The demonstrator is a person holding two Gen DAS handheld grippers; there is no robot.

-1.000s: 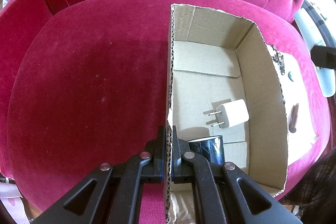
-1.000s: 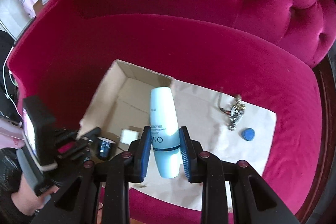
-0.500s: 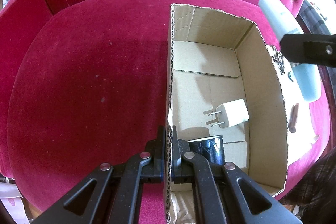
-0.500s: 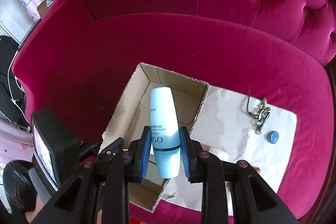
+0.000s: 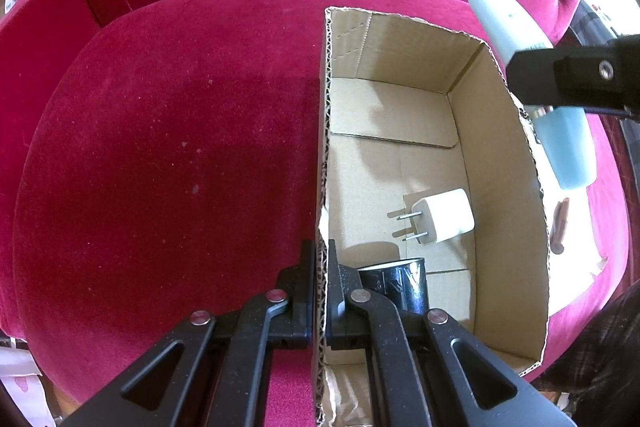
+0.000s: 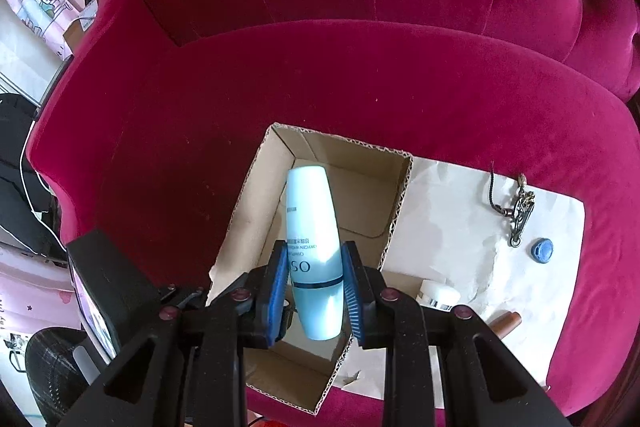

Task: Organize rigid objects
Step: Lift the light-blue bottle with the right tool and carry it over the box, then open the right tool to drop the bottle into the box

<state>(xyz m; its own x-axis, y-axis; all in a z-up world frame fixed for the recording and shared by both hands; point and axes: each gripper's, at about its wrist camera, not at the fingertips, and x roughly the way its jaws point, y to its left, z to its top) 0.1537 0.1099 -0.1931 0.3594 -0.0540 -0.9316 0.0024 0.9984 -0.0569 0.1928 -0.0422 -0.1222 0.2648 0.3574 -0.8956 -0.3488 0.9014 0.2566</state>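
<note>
Progress looked roughly halfway. Through the left wrist view, the box (image 5: 400,115) filled the right half of the frame with a charger (image 5: 444,215) and a dark jar (image 5: 396,285) already on its floor. My left gripper (image 5: 319,291) was pinched together on the box's left wall at lower centre, steadying it. The bottle (image 5: 508,23) hung at the upper right, over the right wall's rim, with bare floor at the box's far end for it.

Through the right wrist view, my right gripper (image 6: 315,291) at lower centre was clamped on the bottle (image 6: 314,227), which pointed toward the box (image 6: 256,211) opening below it. Right of the box, on paper (image 6: 448,219), a chain (image 6: 518,215), blue cap (image 6: 542,250), white jar (image 6: 438,294) and brown stick (image 6: 506,321) still waited. I judged the corrugated right rim the edge to clear.
</note>
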